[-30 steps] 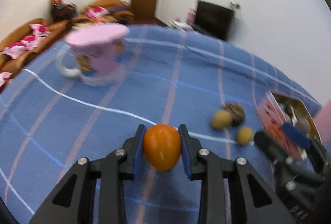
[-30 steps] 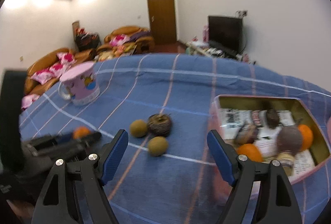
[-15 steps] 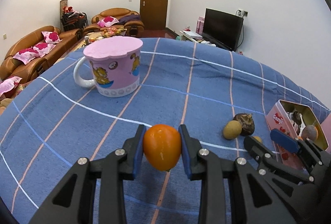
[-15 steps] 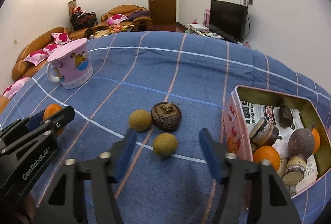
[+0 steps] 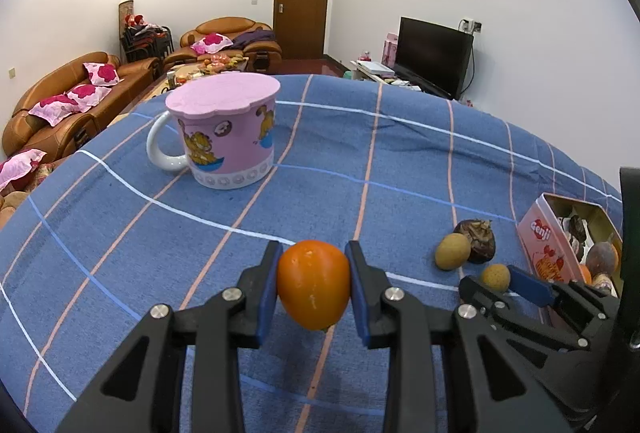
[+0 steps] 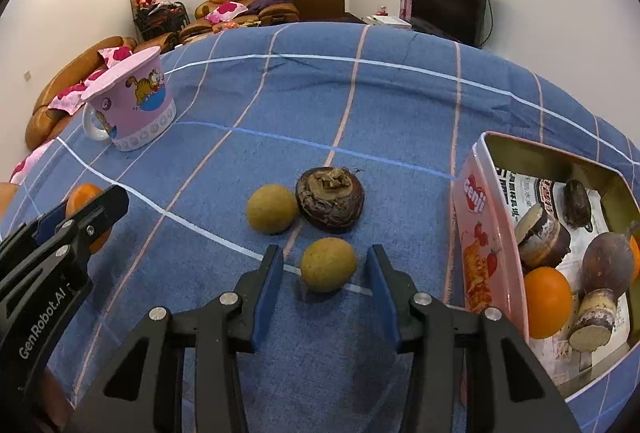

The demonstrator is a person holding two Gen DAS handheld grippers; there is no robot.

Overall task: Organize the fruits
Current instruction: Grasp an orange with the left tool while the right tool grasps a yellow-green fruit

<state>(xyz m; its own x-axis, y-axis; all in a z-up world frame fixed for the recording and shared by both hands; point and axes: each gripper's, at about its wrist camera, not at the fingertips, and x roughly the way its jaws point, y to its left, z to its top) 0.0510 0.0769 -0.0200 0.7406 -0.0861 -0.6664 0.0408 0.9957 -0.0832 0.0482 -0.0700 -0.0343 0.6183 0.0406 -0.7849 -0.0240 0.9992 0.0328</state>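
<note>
My left gripper (image 5: 313, 285) is shut on an orange fruit (image 5: 313, 284) and holds it above the blue checked cloth (image 5: 360, 161). My right gripper (image 6: 326, 273) is open, its jaws on either side of a small yellow-brown fruit (image 6: 328, 269) lying on the cloth, not touching it. Beyond it lie a second yellow-brown fruit (image 6: 272, 209) and a dark brown fruit (image 6: 330, 199). A pink tin (image 6: 478, 233) at the right holds an orange (image 6: 546, 303) and several brown fruits. The left gripper with its orange fruit shows at the left of the right wrist view (image 6: 82, 209).
A pink lidded cartoon mug (image 5: 224, 137) stands at the far left of the cloth; it also shows in the right wrist view (image 6: 132, 101). Sofas, a door and a TV lie beyond the table edge.
My right gripper has moved forward and down and narrowed around the nearest yellow-brown fruit. My left gripper still holds the orange fruit and has shifted little.
</note>
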